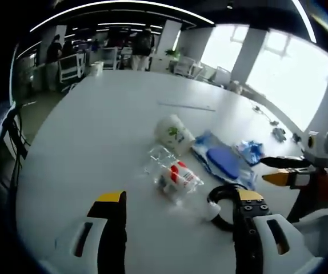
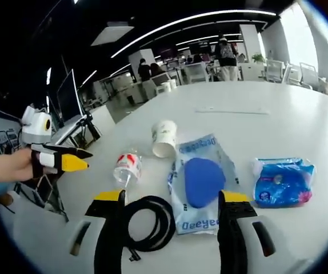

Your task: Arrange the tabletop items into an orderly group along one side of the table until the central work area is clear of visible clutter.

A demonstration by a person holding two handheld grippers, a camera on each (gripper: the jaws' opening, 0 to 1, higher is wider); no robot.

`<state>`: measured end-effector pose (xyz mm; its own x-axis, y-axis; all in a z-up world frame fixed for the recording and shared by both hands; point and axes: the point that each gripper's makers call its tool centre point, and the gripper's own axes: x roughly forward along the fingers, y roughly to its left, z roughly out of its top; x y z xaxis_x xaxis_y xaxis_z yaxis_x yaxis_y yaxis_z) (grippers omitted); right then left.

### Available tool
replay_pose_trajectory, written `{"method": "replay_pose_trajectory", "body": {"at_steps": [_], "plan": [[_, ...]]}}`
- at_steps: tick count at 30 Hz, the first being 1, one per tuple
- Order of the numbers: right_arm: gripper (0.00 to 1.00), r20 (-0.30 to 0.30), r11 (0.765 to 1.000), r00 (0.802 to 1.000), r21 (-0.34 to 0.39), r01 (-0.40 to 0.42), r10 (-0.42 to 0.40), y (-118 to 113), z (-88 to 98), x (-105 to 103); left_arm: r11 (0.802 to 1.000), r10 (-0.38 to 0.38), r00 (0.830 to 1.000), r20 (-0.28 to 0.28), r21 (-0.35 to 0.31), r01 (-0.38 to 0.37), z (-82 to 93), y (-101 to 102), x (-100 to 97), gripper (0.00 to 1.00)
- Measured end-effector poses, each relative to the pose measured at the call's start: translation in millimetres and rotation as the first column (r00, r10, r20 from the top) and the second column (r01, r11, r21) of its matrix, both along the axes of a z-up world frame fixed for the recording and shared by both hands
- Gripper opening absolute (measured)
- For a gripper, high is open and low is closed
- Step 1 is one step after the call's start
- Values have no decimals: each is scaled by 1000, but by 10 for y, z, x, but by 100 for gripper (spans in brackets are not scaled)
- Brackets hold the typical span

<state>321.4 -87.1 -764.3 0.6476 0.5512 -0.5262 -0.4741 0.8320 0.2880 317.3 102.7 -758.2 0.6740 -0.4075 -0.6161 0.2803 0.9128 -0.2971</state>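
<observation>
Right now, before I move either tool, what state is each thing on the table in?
Paper cup: tipped on its side, mouth toward the right tool.
Plastic bottle: lying flat.
Black cable: coiled, between the right tool's jaws.
Clear bag with blue item: lying flat.
Blue packet: lying flat, apart from the bag.
Left tool: open, holding nothing.
Right tool: open, holding nothing.

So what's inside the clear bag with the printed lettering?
A flat blue item shows through the bag. What the item is, and anything beneath it, cannot be made out. Both tongs are open and away from it.
</observation>
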Motion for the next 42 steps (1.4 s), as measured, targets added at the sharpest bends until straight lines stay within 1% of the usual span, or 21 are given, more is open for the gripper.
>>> {"method": "replay_pose_trajectory", "body": {"at_steps": [13,22,25,29,32,33,38,42], "plan": [[62,-13,996,996,13,-86,86,424,-52,5,999,36,999,-9,-3,-36,-52,192,3,72],[62,-17,995,995,14,-101,101,481,-52,46,999,45,999,-18,-6,-46,-102,218,-11,72],[61,-22,993,993,21,-113,113,528,-55,38,999,46,999,-21,-8,-46,-111,221,-17,72],[57,-36,986,986,33,-162,163,705,-64,-22,999,50,998,-25,-13,-51,-119,252,-21,71],[57,-31,981,981,35,-189,190,824,-59,-36,998,51,998,-24,-21,-51,-116,257,-35,70],[57,-37,978,978,34,-204,205,894,-71,-50,998,52,998,-24,-17,-52,-118,264,-39,71],[57,-54,972,971,36,-231,232,1043,-113,-61,998,63,998,-26,-13,-63,-134,315,-65,71],[57,-85,969,965,27,-245,246,1135,-194,-84,997,74,997,-28,-13,-74,-139,361,-79,71]]}}
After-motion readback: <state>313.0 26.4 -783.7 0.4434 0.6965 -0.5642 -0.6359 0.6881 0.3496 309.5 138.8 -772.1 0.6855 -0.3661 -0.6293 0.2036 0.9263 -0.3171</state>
